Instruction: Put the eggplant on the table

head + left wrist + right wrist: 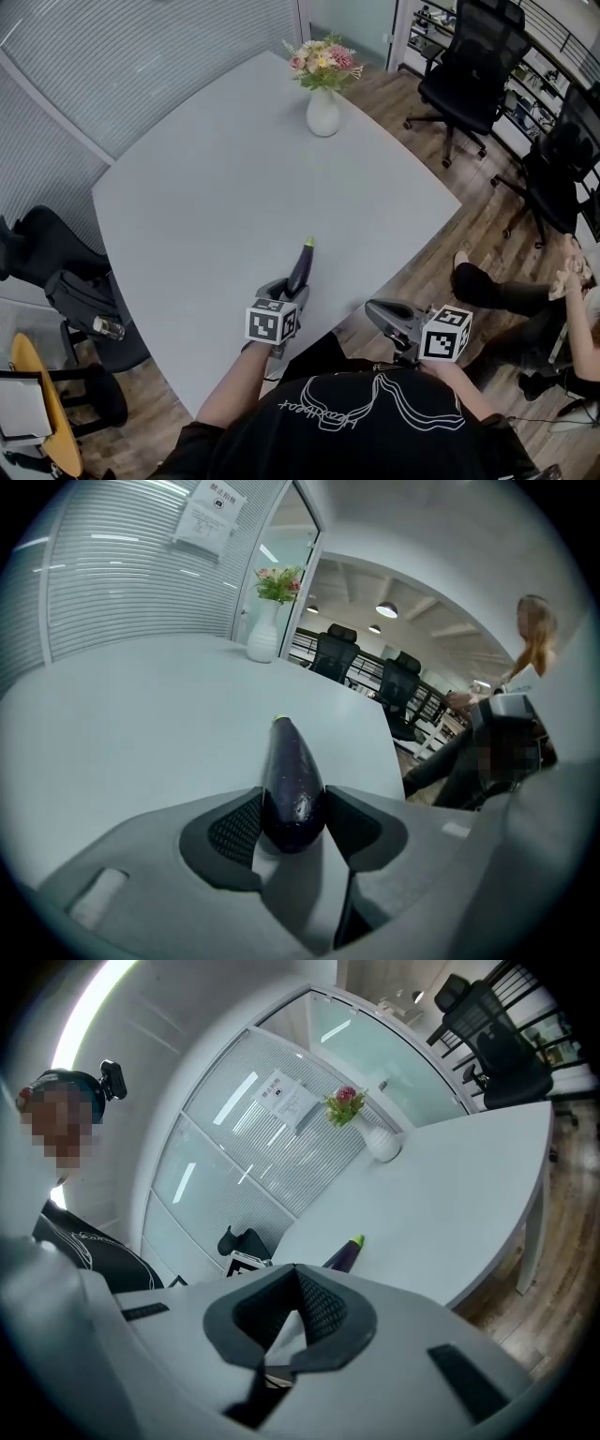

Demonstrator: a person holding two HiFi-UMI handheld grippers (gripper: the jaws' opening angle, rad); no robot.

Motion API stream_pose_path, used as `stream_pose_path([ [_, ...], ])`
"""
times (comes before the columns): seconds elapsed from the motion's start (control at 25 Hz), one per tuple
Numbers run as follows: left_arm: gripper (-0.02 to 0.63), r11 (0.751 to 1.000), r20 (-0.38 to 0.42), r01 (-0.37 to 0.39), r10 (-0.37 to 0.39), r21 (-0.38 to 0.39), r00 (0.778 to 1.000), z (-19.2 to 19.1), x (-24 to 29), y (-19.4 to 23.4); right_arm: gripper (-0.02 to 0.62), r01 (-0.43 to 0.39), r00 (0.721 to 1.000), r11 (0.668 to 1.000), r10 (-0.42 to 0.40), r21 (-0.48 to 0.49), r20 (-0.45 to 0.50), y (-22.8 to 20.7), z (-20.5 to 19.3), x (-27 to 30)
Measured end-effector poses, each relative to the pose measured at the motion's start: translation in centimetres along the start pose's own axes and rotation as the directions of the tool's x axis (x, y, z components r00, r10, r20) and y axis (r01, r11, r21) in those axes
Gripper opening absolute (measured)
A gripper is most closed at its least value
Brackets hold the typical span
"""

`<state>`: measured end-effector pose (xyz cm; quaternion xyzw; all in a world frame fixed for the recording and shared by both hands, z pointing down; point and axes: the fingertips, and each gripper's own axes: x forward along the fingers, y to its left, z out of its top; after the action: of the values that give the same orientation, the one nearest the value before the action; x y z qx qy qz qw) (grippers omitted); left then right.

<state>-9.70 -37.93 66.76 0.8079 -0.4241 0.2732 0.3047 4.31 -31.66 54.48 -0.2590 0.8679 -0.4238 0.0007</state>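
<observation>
A dark purple eggplant (300, 267) with a green tip is clamped by its thick end between the pads of my left gripper (286, 292), which is shut on it. It hangs over the near edge of the white table (225, 187), tip pointing away from me and slightly down. In the left gripper view the eggplant (292, 785) fills the gap of the left gripper (292, 819). My right gripper (382, 315) hovers off the table's front right edge, shut and empty. From the right gripper (298, 1277) I see the eggplant (344, 1254) over the table.
A white vase of flowers (323, 111) stands at the table's far end. Black office chairs (469, 66) are at the back right, and another dark chair (56, 277) sits left of the table. A seated person's legs (497, 291) are at the right on the wooden floor.
</observation>
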Motion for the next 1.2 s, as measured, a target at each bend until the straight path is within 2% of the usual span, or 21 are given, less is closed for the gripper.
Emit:
stream_pose_path([
  [0.36, 0.217, 1.000, 0.015, 0.020, -0.019, -0.024, 1.000, 0.1, -0.4, -0.6, 0.006, -0.003, 1.000, 1.000, 0.003, 0.004, 0.000, 0.4, -0.3, -0.6],
  [0.68, 0.238, 0.998, 0.101, -0.061, 0.064, -0.035, 0.993, 1.1, -3.5, -0.1, 0.006, -0.036, 0.999, 0.999, 0.036, -0.006, -0.005, 1.7, -1.0, -1.2],
  [0.84, 0.238, 0.995, 0.108, -0.100, 0.102, -0.020, 0.989, 0.9, -6.2, -0.7, 0.006, -0.053, 0.999, 0.998, 0.053, -0.019, -0.013, 2.7, -1.6, -1.7],
  [0.96, 0.238, 0.993, 0.147, -0.118, 0.117, -0.003, 0.982, 1.7, -8.7, -1.8, 0.006, -0.069, 0.998, 0.997, 0.069, -0.043, -0.006, 3.7, -1.5, -2.2],
  [1.08, 0.238, 0.996, 0.202, -0.086, 0.087, -0.013, 0.976, 2.6, -11.4, -4.1, 0.006, -0.095, 0.995, 0.993, 0.096, -0.075, 0.016, 5.0, -1.4, -3.0],
  [1.2, 0.236, 0.999, 0.269, -0.012, 0.021, -0.033, 0.963, 3.3, -13.9, -7.2, 0.006, -0.124, 0.991, 0.987, 0.129, -0.105, 0.040, 6.5, -1.3, -4.1],
])
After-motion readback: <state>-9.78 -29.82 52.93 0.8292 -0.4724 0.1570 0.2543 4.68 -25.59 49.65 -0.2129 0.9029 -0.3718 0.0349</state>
